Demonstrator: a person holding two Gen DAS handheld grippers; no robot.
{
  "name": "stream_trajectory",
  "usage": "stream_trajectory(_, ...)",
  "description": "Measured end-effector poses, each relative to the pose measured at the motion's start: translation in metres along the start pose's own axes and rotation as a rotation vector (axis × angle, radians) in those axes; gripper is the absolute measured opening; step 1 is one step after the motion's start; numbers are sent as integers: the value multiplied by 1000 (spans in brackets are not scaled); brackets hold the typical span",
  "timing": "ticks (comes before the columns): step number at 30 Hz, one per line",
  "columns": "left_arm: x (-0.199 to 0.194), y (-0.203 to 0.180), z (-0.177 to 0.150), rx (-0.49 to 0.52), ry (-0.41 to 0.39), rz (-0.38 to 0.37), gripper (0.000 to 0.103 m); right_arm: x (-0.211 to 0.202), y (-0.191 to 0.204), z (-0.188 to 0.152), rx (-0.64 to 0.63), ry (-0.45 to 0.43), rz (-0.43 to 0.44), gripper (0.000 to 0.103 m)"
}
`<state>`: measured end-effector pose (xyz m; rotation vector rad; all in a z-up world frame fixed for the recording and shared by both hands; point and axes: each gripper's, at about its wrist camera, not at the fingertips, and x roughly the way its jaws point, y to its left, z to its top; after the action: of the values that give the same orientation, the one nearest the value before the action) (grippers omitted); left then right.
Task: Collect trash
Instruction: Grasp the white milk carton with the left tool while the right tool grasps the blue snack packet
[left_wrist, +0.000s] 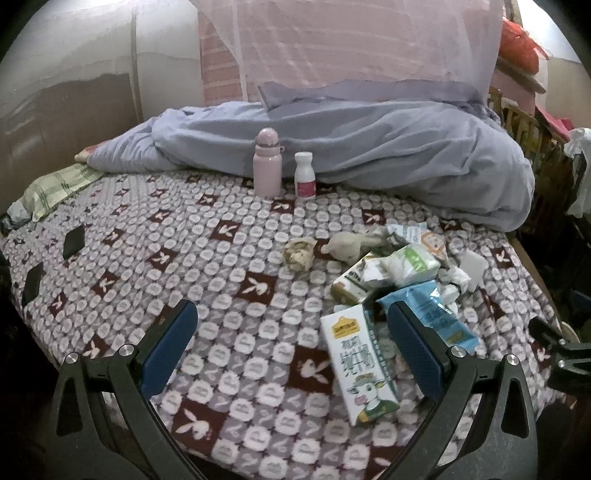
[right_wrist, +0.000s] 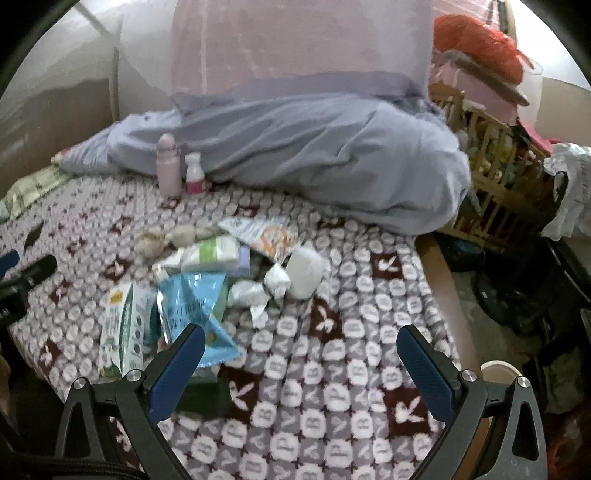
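A heap of trash lies on the patterned bedspread (left_wrist: 236, 332): a white milk carton (left_wrist: 360, 363), a blue wrapper (left_wrist: 434, 314), a torn box (left_wrist: 364, 277), a green-and-white pack (left_wrist: 410, 264) and a crumpled paper ball (left_wrist: 300, 254). My left gripper (left_wrist: 291, 349) hovers open over the bedspread, its right finger beside the milk carton. In the right wrist view the same milk carton (right_wrist: 123, 325), blue wrapper (right_wrist: 192, 302), crumpled white wrappers (right_wrist: 255, 293) and white cup (right_wrist: 304, 271) lie ahead-left of my open right gripper (right_wrist: 301, 363), which holds nothing.
A pink bottle (left_wrist: 266, 168) and a small white bottle (left_wrist: 305, 175) stand upright against a heaped pale-blue quilt (left_wrist: 369, 158). A pink mosquito net (left_wrist: 351, 40) hangs behind. A wooden crib (right_wrist: 491, 162) and clutter fill the floor right of the bed edge (right_wrist: 443, 280).
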<state>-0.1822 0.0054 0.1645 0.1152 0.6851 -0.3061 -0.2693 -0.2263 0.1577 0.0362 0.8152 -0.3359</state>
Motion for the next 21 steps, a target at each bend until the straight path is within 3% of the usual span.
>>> stream_trajectory(12, 19, 13, -17, 15, 114, -29, 102, 60, 33, 16, -44, 128, 213, 103)
stream_trajectory(21, 40, 5, -27, 6, 187, -98, 102, 103, 63, 24, -100, 221, 309, 99)
